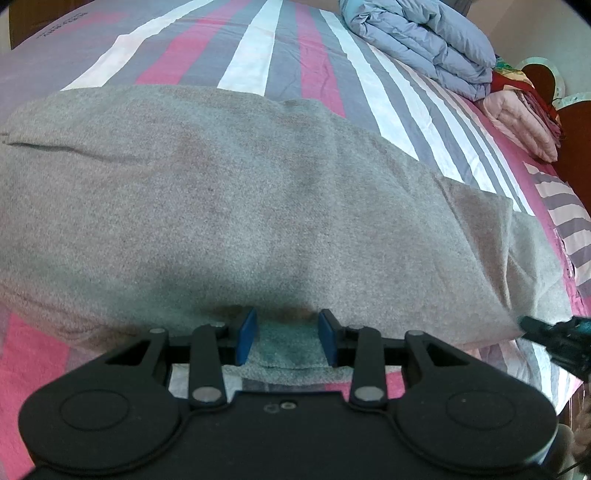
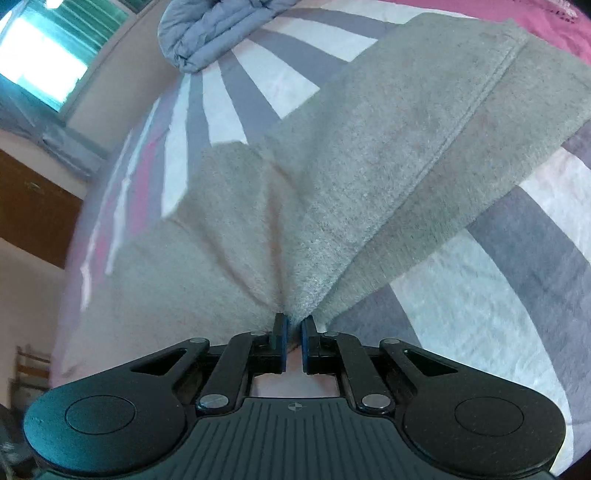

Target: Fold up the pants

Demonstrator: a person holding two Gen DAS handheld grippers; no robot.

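Note:
The grey pants lie spread across the striped bed sheet. My left gripper is open, its blue pads either side of the near hem of the pants, which lies between the jaws. My right gripper is shut on a bunched corner of the pants and lifts it so the cloth pulls into folds towards the jaws. The right gripper also shows at the right edge of the left wrist view, at the pants' right corner.
A folded blue-grey duvet lies at the far side of the bed, also in the right wrist view. Folded pink bedding sits by a brown headboard. The bed's edge falls away at the right wrist view's left.

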